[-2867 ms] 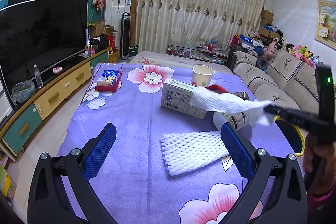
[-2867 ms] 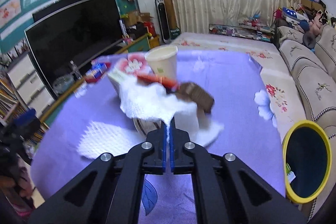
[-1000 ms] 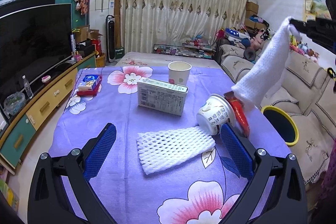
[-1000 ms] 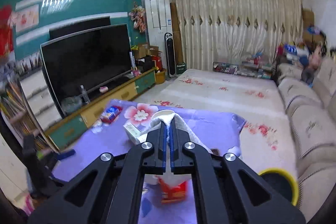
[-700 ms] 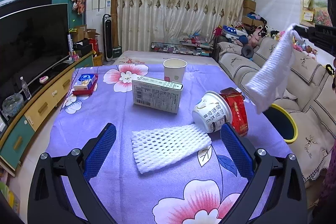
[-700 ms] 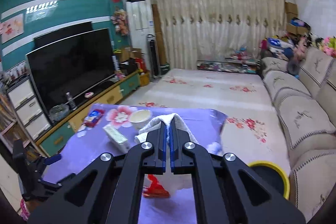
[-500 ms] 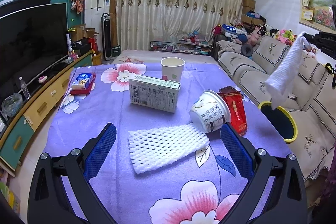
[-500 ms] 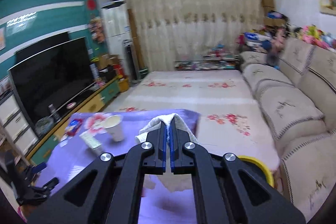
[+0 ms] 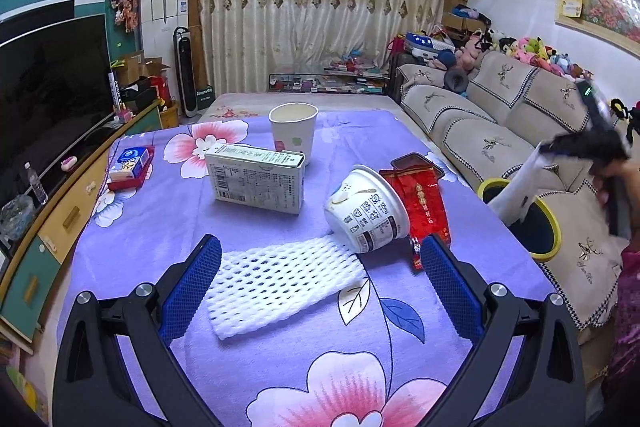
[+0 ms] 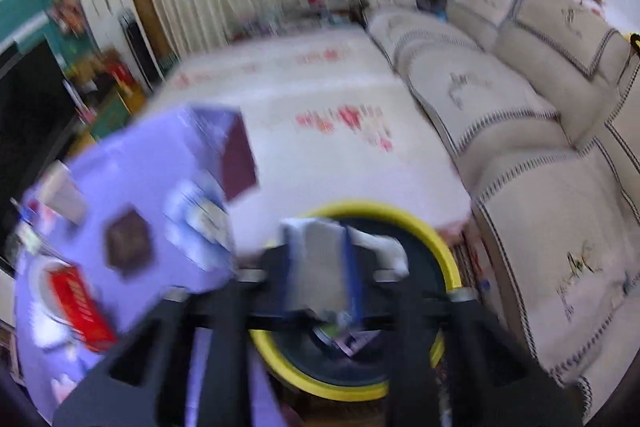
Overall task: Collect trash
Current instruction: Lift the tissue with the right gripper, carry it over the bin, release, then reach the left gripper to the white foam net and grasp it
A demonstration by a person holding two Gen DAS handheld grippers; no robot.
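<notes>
The table [image 9: 132, 251], draped in a purple floral cloth, is carrying most of the clutter, and only the left wrist view is showing it sharply. A white carton [image 9: 256, 179] is standing near the middle, a paper cup [image 9: 293, 125] behind it toward the far edge, and a small blue-and-red box [image 9: 130, 165] is sitting at the left edge. A tipped noodle cup [image 9: 366, 215] and a red packet [image 9: 426, 199] are lying toward the right edge. A white foam net [image 9: 280, 281] is lying flat near the front edge, between the blue pads of the left gripper [image 9: 318, 283], whose fingers are spread wide with nothing between them.

The right wrist view, badly blurred, is looking down into the yellow-rimmed bin [image 10: 448, 263] beside the table's right edge. The right gripper [image 10: 318, 267] is hovering over it with its fingers parted, a second white foam net [image 10: 320, 259] sitting loosely between them.

Half a second earlier those fingers were pressed together on that net and held higher; from the left wrist view the foam [image 9: 516, 195] is now dangling into the bin mouth [image 9: 550, 223].
</notes>
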